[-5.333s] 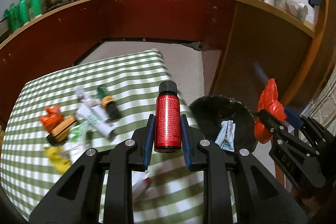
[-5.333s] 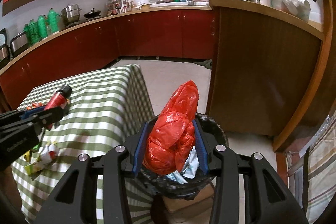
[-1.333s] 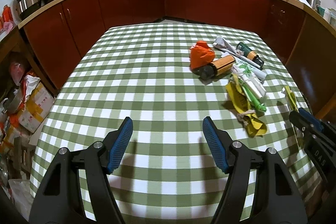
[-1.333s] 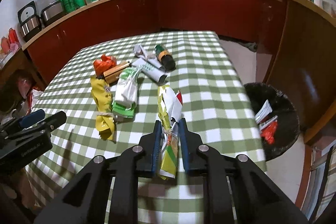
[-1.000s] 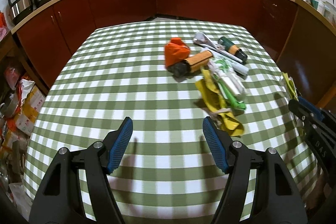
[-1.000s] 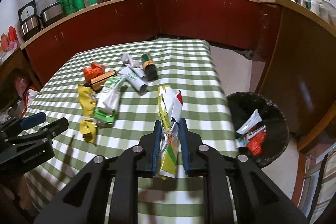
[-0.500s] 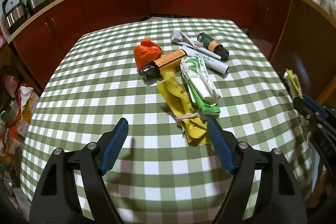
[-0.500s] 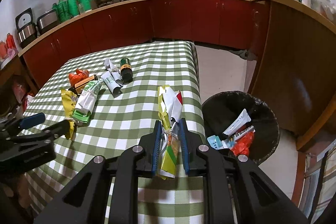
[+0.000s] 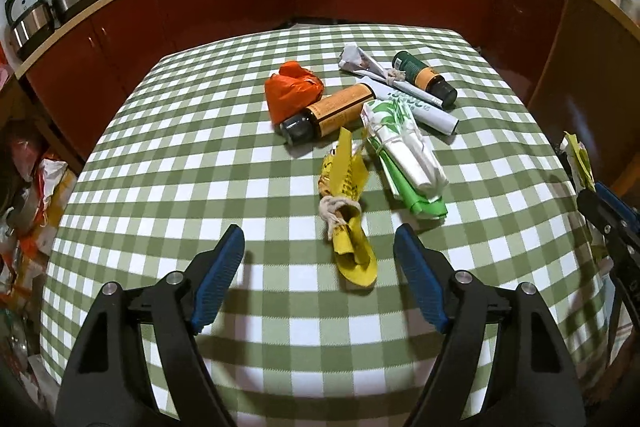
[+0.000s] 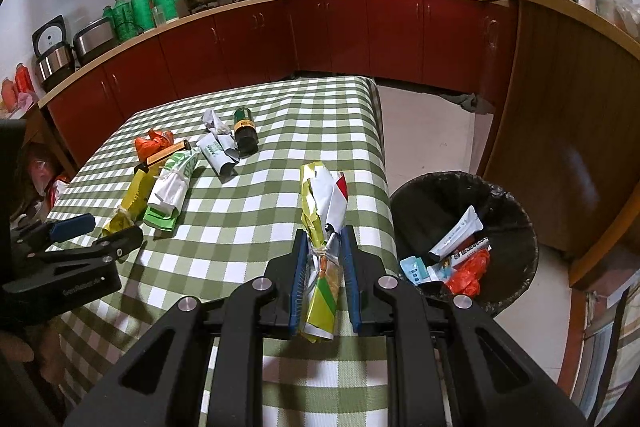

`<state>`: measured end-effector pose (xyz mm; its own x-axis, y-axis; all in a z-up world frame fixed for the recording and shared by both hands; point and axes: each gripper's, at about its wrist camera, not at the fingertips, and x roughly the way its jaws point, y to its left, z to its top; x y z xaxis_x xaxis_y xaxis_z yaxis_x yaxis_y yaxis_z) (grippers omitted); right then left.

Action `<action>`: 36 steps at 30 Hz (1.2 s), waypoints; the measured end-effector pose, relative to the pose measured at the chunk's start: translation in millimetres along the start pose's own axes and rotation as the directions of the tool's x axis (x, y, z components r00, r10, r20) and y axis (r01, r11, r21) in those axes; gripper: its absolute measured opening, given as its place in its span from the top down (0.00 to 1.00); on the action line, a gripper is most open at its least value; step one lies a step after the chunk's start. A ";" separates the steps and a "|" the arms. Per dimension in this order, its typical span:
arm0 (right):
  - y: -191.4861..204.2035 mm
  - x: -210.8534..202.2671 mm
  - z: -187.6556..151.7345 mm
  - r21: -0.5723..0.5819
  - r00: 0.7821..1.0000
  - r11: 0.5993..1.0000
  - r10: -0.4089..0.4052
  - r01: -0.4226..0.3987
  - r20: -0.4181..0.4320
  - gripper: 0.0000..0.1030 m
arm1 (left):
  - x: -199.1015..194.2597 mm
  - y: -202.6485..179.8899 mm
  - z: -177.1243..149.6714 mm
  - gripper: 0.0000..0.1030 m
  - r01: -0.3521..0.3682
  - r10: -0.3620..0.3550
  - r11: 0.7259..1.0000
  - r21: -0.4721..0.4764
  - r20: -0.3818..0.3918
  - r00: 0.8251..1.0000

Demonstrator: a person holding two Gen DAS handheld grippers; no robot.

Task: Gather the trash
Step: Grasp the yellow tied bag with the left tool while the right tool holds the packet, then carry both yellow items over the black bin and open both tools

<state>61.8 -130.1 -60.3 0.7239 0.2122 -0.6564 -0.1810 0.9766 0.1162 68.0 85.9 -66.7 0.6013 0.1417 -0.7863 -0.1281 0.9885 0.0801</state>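
Right wrist view: the right tongs (image 10: 323,277) are clamped on a tied wrapper bundle (image 10: 322,223), held above the surface (image 10: 280,163) edge because the bin (image 10: 516,211) sits on the floor at three o'clock. The left tongs (image 9: 320,267) gape wide, the yellow bundle (image 9: 348,211) at twelve o'clock between the tips, likely next.

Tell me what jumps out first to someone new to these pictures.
The right gripper is shut on a tied wrapper bundle, held above the table edge beside a black bin that already holds trash. On the green checked tablecloth lies a cluster of litter: an orange bag, two bottles and tied wrappers. The left gripper is open, with a yellow wrapper between its fingers.
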 end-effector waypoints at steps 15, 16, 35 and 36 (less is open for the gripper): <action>0.1 1.9 -0.4 0.001 1.000 1.000 0.008 -0.008 -0.007 0.82 | 2.6 2.5 1.7 0.80 0.061 -0.062 0.997 0.042 0.023 0.998; 0.2 2.0 -0.4 0.000 1.000 1.000 0.007 -0.007 -0.006 0.82 | 2.0 2.8 0.9 0.80 0.063 -0.064 0.997 0.040 0.023 0.998; -46.2 -17.1 11.7 0.044 0.992 0.994 -0.105 0.103 0.067 0.82 | -39.3 -61.9 17.8 0.80 0.186 -0.202 0.974 0.129 0.122 0.972; -51.4 -17.9 12.5 0.051 0.991 0.992 -0.115 0.111 0.069 0.82 | -39.2 -68.8 19.9 0.80 0.194 -0.212 0.971 0.138 0.125 0.969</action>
<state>66.4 -183.6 -45.2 0.7841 0.1008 -0.6123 -0.0652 0.9946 0.0803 68.9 13.5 -29.2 0.7084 -0.0655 -0.7028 0.1014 0.9948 0.0095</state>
